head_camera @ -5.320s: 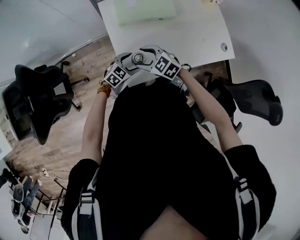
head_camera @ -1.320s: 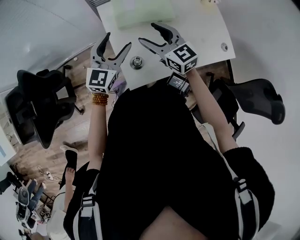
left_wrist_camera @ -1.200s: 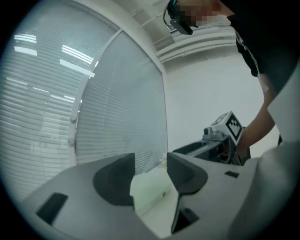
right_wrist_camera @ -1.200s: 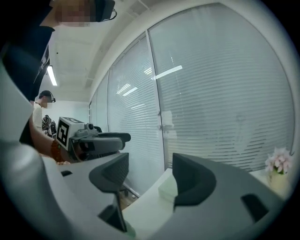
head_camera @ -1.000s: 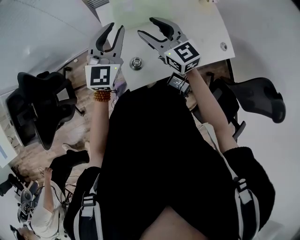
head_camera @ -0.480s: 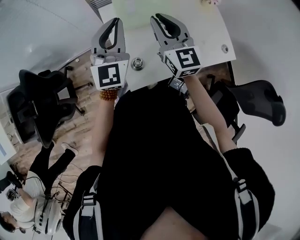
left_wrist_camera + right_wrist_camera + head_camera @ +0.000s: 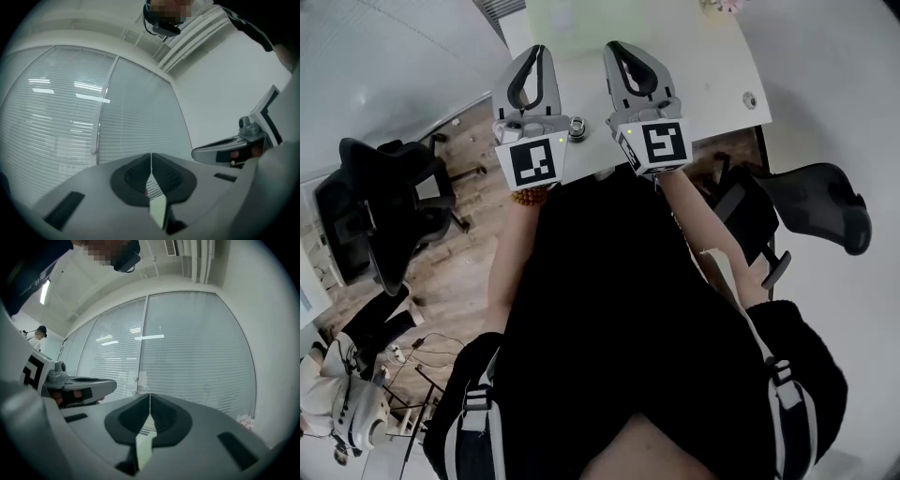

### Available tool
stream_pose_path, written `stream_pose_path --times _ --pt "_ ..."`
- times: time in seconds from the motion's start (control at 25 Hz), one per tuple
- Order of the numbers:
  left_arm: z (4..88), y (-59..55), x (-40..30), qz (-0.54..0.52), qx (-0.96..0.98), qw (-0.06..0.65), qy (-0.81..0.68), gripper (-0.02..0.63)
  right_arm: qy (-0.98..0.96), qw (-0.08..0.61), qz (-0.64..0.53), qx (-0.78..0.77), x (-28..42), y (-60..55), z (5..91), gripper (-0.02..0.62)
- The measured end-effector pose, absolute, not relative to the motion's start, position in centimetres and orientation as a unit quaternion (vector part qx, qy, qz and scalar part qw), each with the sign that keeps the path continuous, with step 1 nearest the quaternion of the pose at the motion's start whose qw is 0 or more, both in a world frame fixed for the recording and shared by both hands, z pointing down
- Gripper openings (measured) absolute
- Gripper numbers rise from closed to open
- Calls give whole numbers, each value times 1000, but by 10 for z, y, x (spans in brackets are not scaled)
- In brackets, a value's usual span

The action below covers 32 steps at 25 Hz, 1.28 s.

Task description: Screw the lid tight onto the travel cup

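Head view, near to far. Just beyond the person's dark torso (image 7: 619, 328), the travel cup (image 7: 577, 129) stands upright on the white surface (image 7: 712, 75), close to its near edge. From above it shows as a small metal ring, and at this size it cannot be told whether the lid is fully seated. The cup lies in the gap between the two marker cubes (image 7: 534, 161), apparently closer to the left one.

The left gripper (image 7: 535, 52) and right gripper (image 7: 617, 47) are raised side by side and point away from the person, roughly level. The cup therefore sits behind and beneath their tips, not ahead of them.

Left gripper view and right gripper view: each pair of fingers (image 7: 133, 176) is pressed together with nothing between. The right pair has just finished closing. Beyond the tips only window blinds (image 7: 197, 357) appear.

Judgement: any further tightening would require a gripper to tip down and back toward the cup.
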<state>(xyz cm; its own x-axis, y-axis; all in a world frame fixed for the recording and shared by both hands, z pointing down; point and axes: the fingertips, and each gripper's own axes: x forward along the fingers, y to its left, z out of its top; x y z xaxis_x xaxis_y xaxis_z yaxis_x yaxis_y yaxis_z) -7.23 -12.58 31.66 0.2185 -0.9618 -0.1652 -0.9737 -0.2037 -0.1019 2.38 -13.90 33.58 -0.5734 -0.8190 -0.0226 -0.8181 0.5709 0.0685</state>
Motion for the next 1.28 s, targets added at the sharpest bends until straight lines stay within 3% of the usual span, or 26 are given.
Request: stream_pose_path --times 0.96,1.28 --pt "377 -126 -70 -5 -784 64 618 15 -879 60 -24 473 20 -134 391 2" --pt "384 -119 -66 20 -790 68 609 15 -887 71 -16 456 -13 -117 414 2"
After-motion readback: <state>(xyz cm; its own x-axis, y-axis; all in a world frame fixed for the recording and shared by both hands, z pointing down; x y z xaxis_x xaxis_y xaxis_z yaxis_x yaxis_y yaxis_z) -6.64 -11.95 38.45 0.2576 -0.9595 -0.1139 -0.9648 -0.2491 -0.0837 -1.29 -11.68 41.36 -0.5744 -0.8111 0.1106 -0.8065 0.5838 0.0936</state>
